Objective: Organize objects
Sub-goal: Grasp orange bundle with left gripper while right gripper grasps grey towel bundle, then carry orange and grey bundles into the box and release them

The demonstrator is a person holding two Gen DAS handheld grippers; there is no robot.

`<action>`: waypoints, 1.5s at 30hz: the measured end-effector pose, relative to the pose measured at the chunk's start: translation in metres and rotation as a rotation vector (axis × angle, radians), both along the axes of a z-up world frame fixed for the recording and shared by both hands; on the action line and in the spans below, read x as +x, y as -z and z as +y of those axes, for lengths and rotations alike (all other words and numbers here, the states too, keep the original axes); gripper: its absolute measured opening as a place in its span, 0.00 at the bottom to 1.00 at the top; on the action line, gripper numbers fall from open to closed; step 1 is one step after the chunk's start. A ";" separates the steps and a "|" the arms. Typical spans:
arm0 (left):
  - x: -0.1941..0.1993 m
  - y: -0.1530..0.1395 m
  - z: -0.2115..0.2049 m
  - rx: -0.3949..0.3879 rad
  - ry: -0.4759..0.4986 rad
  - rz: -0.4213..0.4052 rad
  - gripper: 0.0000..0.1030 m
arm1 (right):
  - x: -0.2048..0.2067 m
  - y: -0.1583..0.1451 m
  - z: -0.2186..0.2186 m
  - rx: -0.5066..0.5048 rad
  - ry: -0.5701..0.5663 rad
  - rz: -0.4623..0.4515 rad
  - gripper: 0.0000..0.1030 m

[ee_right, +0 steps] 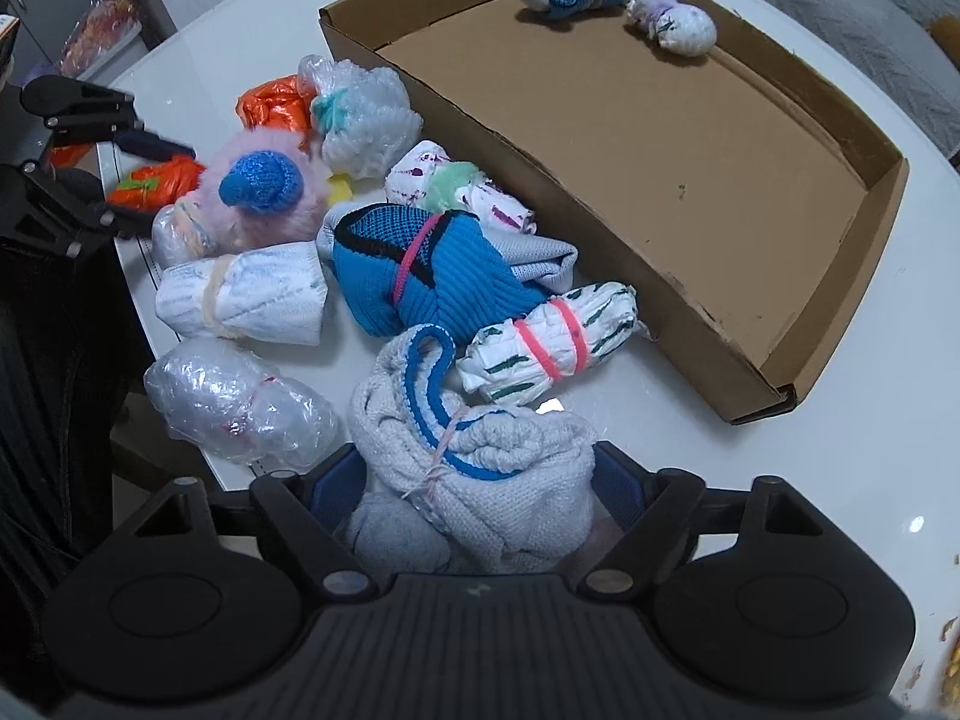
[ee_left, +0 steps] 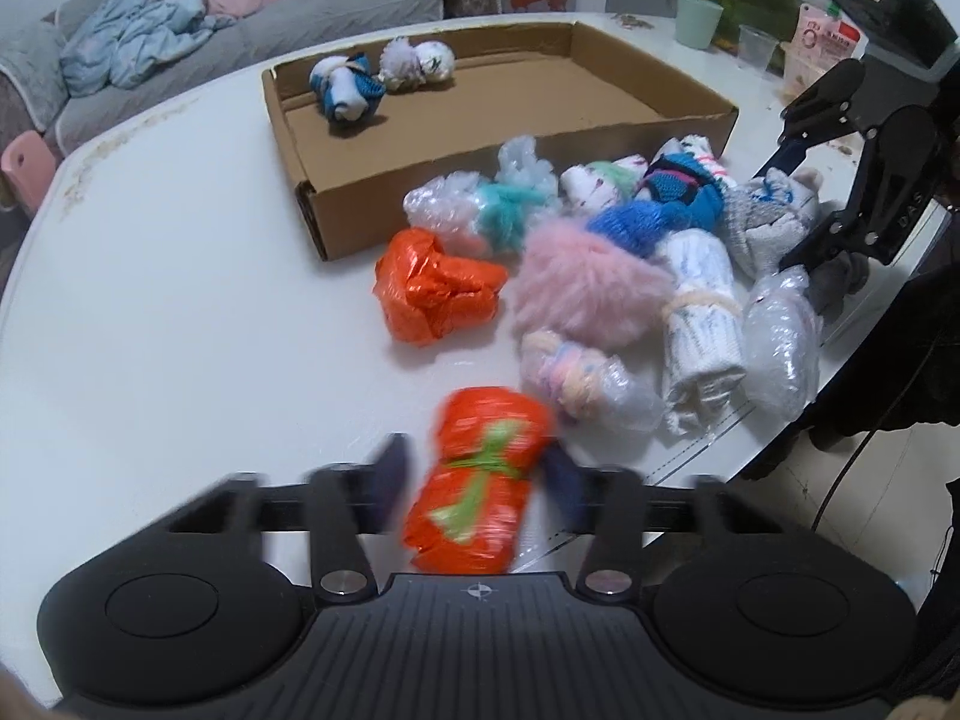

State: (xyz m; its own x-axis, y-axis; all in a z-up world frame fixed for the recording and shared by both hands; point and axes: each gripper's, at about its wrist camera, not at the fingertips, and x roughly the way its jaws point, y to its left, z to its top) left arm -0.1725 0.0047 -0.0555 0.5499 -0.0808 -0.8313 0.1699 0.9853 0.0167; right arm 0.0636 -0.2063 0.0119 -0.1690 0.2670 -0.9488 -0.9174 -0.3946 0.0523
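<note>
My left gripper (ee_left: 477, 477) is shut on an orange plastic-wrapped bundle with green ties (ee_left: 474, 516) at the near edge of the white table (ee_left: 180, 300). My right gripper (ee_right: 477, 480) is shut on a grey knitted bundle with blue trim (ee_right: 480, 480), its blue pads against both sides. Between them lies a pile of bundles: a pink fluffy one (ee_left: 588, 282), a second orange one (ee_left: 438, 288), a blue knit (ee_right: 420, 282) and several in clear wrap. The shallow cardboard box (ee_right: 660, 150) behind holds a blue-white bundle (ee_left: 348, 87) and a white-lilac bundle (ee_left: 417, 63) at its far end.
A grey sofa with light blue clothes (ee_left: 150, 42) stands beyond the table. A green cup (ee_left: 699, 18) and a clear cup (ee_left: 756, 45) sit behind the box. The table's rounded edge runs close on the right in the left wrist view. A dark sleeve (ee_right: 54, 360) shows at left.
</note>
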 end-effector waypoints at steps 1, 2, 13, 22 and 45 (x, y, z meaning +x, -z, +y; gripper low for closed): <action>0.000 0.000 -0.001 0.006 0.001 -0.002 0.40 | 0.001 0.000 -0.001 0.001 -0.001 0.000 0.71; 0.001 0.000 -0.002 0.009 0.001 -0.004 0.39 | 0.001 -0.001 -0.001 0.003 0.000 0.001 0.69; 0.001 -0.004 0.012 0.009 -0.059 -0.008 0.38 | 0.008 -0.018 -0.015 0.039 0.005 0.026 0.58; 0.002 -0.020 0.023 0.001 -0.102 -0.041 0.38 | 0.017 -0.042 -0.010 0.103 0.021 0.097 0.58; 0.080 -0.110 0.002 0.024 -0.094 -0.177 0.38 | 0.053 -0.103 0.036 0.293 0.197 0.152 0.58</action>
